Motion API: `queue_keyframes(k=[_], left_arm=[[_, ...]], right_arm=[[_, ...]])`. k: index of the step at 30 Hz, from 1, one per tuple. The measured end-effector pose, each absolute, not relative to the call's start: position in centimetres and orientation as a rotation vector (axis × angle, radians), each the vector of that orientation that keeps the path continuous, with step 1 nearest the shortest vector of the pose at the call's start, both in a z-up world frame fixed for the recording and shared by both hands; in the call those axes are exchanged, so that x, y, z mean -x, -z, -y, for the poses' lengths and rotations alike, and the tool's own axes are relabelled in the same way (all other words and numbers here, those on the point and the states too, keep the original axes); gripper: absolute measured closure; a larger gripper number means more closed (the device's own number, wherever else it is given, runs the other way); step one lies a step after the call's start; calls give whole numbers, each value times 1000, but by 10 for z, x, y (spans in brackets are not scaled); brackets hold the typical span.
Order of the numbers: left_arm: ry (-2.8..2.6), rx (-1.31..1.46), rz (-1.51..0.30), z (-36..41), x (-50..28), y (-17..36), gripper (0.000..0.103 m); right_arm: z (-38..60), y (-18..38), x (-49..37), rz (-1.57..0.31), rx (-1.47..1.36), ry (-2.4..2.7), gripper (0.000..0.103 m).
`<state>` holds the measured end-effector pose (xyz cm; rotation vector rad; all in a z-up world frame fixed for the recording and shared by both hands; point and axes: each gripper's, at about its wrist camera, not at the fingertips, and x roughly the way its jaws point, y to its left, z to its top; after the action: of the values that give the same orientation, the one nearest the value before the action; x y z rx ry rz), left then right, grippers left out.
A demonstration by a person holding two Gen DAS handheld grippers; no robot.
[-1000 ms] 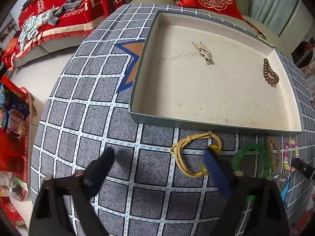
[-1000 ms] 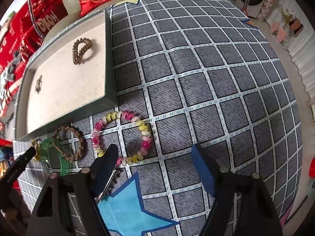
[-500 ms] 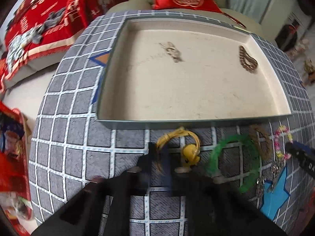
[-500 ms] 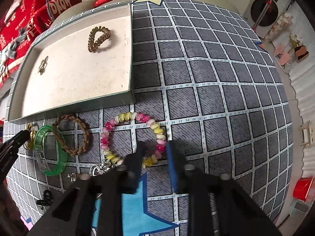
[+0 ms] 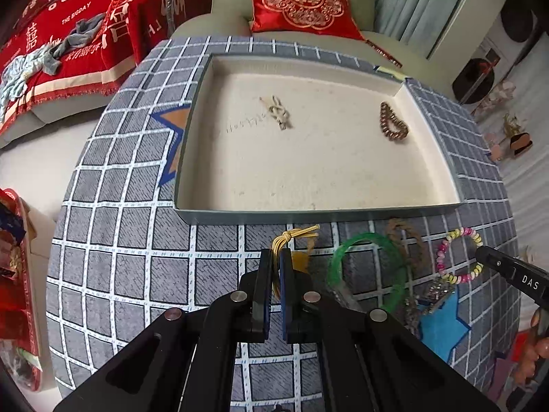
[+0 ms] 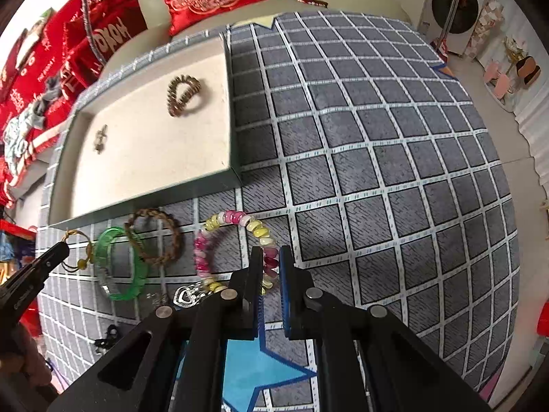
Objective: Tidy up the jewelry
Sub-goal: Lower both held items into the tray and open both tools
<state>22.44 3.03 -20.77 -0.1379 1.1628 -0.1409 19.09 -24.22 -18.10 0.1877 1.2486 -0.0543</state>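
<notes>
Left wrist: gripper [image 5: 275,267] pinching thin yellow cord loop [image 5: 291,237]

Yellow cord [image 5: 276,283] partly hidden between claw pads.

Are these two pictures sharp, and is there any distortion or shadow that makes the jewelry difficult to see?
Left wrist view: sharp, but the fisheye lens bends the tray and the cloth grid. Right wrist view: the same bending; the tray floor is slightly soft, and the bead bracelet throws a soft shadow on the cloth.
</notes>
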Motion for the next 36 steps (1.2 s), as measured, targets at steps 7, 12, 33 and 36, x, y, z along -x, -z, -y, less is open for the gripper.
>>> queue_keyframes(k=[7, 12, 33, 36], left_arm=[[157, 163, -1123, -46, -218, 183, 85], [168, 169, -1092, -50, -221, 166, 85], [175, 181, -1034, -44, -274, 154, 85], [171, 167, -1048, -41, -282, 162, 85]], right_arm=[[255, 156, -190, -1209, -235, 20, 93], [251, 143, -201, -1181, -254, -9, 93], [217, 149, -270, -1184, -274, -125, 93], [215, 157, -280, -1203, -272, -134, 93]])
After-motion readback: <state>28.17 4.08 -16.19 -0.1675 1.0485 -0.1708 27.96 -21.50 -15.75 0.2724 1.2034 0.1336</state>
